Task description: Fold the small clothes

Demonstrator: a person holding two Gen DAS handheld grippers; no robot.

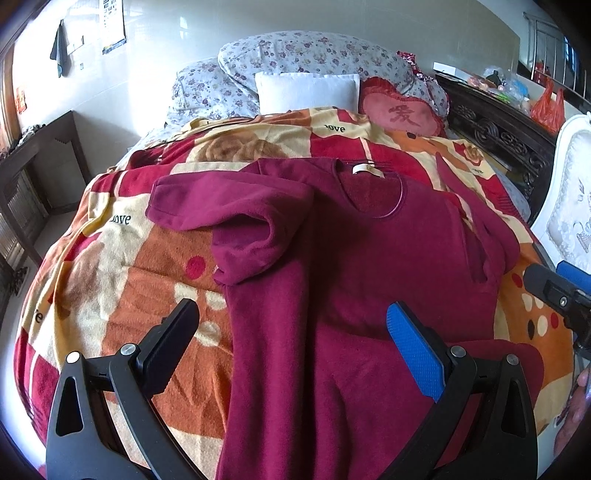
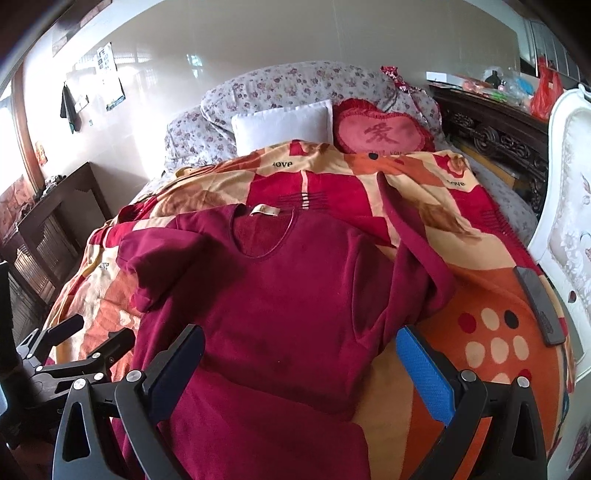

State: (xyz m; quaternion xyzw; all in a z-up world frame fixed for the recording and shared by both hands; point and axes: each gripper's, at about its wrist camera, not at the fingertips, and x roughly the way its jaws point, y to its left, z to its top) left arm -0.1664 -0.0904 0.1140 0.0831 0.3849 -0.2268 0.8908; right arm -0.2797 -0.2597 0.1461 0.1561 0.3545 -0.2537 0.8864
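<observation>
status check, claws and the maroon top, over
Left claw open, right claw open, both empty above maroon top. Top flat on blanket, one sleeve folded in. Dark phone lies beside it.

The maroon shirt's point(image 1: 369, 258) hem runs off the bottom edge; wall papers point(image 1: 112, 22) are too small to read.

The blanket point(image 1: 122, 258) on the bed carries the word "love" in dark letters, printed several times over its cream patches. The red heart-shaped cushion point(image 2: 380, 134) by the pillows bears 1 large Chinese character, 爱. The cream tag point(image 2: 264, 210) in the neck of the maroon top point(image 2: 280, 295) has a small mark, too small to read. The wall poster point(image 1: 113, 24) has print, also too small to read.
</observation>
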